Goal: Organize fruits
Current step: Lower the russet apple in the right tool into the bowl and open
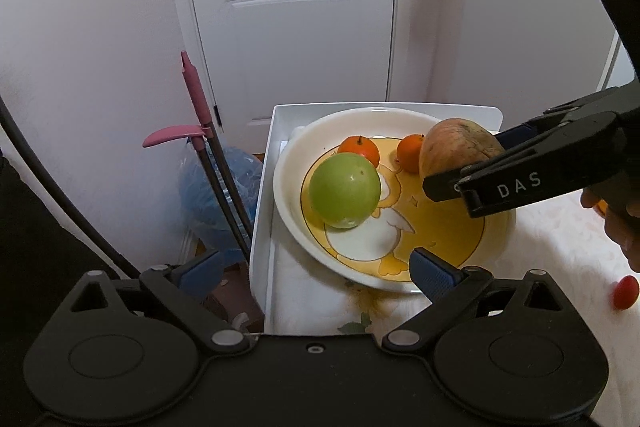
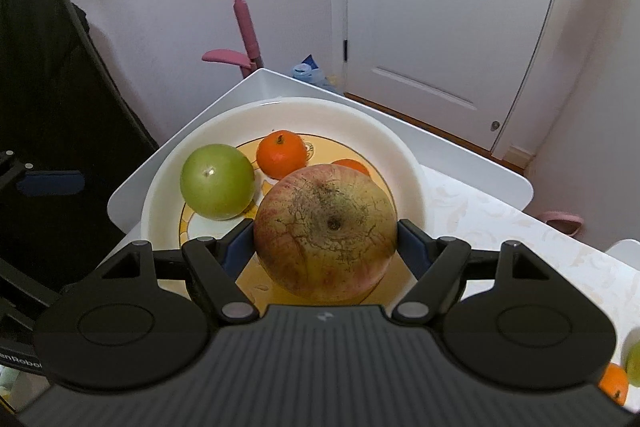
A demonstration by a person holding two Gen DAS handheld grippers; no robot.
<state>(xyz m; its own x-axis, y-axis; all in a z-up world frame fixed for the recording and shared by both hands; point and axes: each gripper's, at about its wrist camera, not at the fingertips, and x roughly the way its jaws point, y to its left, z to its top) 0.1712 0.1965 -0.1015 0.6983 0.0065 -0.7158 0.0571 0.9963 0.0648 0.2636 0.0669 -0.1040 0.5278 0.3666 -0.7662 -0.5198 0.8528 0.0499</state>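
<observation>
1. The right gripper [image 2: 326, 245] has its fingers closed on the russet apple [image 2: 326, 231], one blue pad on each flank, with the blossom end facing the camera. The fruit sits low over the near part of the plate [image 2: 160, 195]; whether it already touches the plate I cannot tell

2. The step in hand looks like setting this apple down. To do it well, lower until the fruit bears on the yellow centre, then part the fingers slowly and evenly so neither pad nudges it sideways. It is round and will likely roll if released early or off level

3. The left gripper [image 1: 316, 267] waits with its fingers spread wide and empty, near the plate's front rim. Its right pad hangs over that rim, so it is best held quiet to avoid knocking the dish

4. Just beyond, the green apple [image 2: 217, 181] rests on the plate's left side, near the russet one; back straight out after release so as not to bump it

5. Farther back lie two tangerines [image 2: 281, 154], and the plate itself stands in a white tray [image 1: 264, 195] on the table [image 2: 500, 223]

6. More fruit waits on the table: a small red one [image 1: 625, 291] and an orange one [image 2: 614, 383]
</observation>
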